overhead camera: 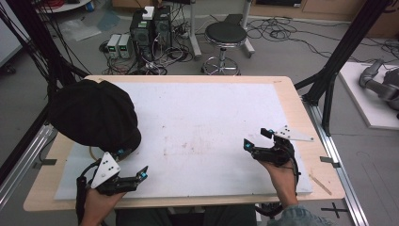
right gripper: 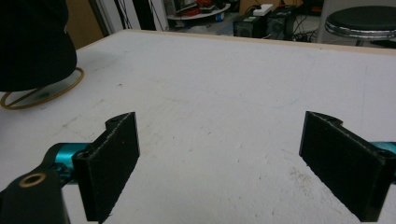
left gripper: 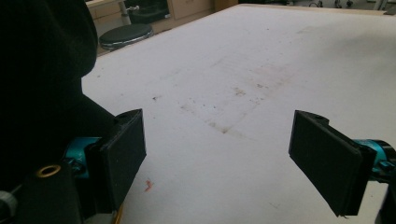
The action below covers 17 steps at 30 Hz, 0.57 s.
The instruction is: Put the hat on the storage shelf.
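High view takes in the whole table (overhead camera: 291, 101), its pale wooden edge framing a white, faintly stained mat (overhead camera: 202, 127), with a black cap (overhead camera: 94, 115) of soft, rounded cloth resting near the mat's left side. The left gripper (overhead camera: 131, 165) sits just in front of the cap at the near left, its jaws spread wide and holding nothing, a grey three-cornered plate on top; the right gripper (overhead camera: 258, 138) hovers well apart at the near right, jaws likewise wide and empty. Beyond the table this view adds a round black stool (overhead camera: 226, 34) on a chrome base and computer boxes among tangled cables on the floor. The left gripper view brings the cap (left gripper: 42, 70) up close as a dark mass touching or just beside one flat black pad, and shows brownish marks on the mat (left gripper: 243, 93). The right gripper view reveals a thin tan ring (right gripper: 44, 93), shaped like a rubber band, lying on the mat and running partly under the cap (right gripper: 32, 42); the pads (right gripper: 112, 163) there look matte and rough-edged.
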{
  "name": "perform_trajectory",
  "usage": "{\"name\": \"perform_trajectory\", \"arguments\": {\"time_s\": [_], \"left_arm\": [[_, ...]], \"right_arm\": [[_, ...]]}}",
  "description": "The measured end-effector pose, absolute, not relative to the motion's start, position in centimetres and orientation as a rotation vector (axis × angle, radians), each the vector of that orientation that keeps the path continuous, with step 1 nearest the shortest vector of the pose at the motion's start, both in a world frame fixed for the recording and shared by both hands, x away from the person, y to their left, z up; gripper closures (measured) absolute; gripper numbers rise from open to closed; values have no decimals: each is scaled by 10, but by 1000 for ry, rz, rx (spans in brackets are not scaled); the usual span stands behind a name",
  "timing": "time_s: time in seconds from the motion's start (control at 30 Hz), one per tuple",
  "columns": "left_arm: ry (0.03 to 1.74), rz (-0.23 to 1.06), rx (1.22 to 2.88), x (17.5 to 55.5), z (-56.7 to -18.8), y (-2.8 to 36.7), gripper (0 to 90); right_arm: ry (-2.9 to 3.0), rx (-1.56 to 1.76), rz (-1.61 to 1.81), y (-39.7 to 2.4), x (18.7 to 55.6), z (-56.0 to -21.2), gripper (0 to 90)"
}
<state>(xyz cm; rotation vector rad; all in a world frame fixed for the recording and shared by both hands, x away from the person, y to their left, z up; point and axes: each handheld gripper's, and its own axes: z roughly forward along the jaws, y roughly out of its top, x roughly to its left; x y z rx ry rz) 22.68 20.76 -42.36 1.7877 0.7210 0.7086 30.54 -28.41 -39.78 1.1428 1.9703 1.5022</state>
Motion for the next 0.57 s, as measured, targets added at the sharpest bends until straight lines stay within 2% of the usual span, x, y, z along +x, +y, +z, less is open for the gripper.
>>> {"name": "perform_trajectory", "arguments": {"time_s": [0.57], "left_arm": [[714,709,1795,227,-424,206,190]], "right_arm": [[1903,1155,1558,-295,298,-402,119]]}}
